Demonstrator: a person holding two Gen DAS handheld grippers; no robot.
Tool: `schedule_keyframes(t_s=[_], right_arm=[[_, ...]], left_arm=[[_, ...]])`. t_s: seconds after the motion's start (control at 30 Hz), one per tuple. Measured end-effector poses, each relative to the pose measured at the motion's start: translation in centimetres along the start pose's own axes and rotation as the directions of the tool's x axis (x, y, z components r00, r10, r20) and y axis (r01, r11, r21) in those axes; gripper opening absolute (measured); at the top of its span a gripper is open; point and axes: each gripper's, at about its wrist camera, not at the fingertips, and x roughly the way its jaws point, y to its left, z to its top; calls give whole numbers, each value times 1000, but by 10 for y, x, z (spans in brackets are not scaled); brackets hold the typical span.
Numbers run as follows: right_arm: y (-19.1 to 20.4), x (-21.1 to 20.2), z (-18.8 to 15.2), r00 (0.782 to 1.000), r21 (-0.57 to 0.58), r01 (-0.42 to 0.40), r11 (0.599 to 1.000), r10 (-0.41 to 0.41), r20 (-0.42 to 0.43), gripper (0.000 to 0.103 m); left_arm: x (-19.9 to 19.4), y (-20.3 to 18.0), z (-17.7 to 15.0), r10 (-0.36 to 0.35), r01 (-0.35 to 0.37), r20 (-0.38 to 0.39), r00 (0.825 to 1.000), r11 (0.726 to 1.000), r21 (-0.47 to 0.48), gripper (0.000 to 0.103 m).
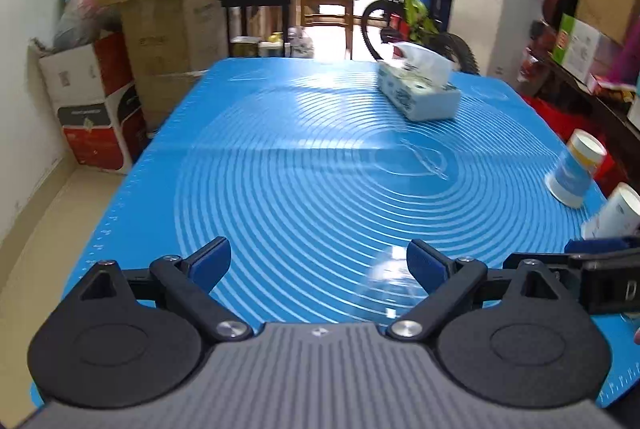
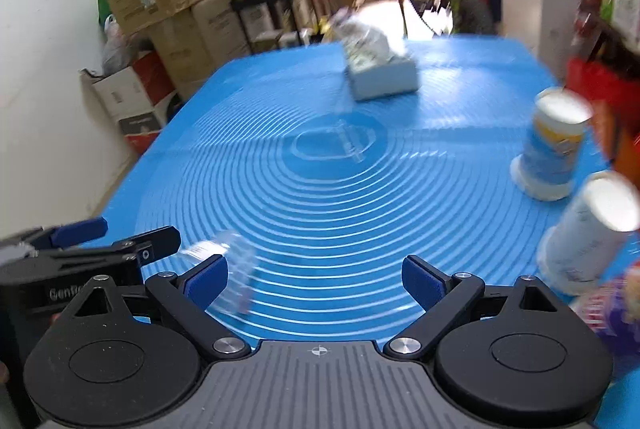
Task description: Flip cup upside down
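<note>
A clear plastic cup (image 1: 386, 287) is resting on the blue silicone mat (image 1: 280, 169) at its near edge, apparently standing, though blur is leaving its mouth direction unclear. It is sitting just inside the left gripper (image 1: 319, 261), close to its right blue finger, while from the right gripper (image 2: 315, 279) it is lying off to the left, beside that claw's left finger. Both claws are gaping wide, holding nothing. Two paper cups (image 2: 550, 149) and a tissue box (image 1: 420, 97) are standing farther off.
</note>
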Motion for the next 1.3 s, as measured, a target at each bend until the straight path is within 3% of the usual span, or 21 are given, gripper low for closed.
schedule_keyframes(t_s=[0.13,0.33,0.7,0.8,0.93,1.17,1.23,1.3], right_arm=[[2,26,20,994,90,-55,994,63,-89,92],[6,70,36,971,199,-89,976,130,-202,86],[26,110,42,933,265,-90,960,175,-315,79],[26,120,40,915,283,-84,955,187,-357,72],[25,117,41,907,305,-123,944,232,-351,57],[29,105,36,926,244,-157,957,228,-300,55],[27,97,35,942,215,-158,964,212,-259,55],[28,83,34,973,136,-120,983,143,-179,55]], left_arm=[[9,22,-1,25,-26,-21,999,998,-62,94],[16,39,-4,72,-72,-2,997,995,-64,94],[21,60,-7,98,-98,-4,995,991,-90,94],[22,61,-8,91,-92,-9,996,991,-94,94],[22,61,-9,86,-86,-10,996,992,-92,94],[19,61,-9,81,-81,-8,997,992,-94,94],[18,59,-9,79,-79,-8,997,993,-92,94],[17,58,-8,76,-76,-6,997,993,-92,94]])
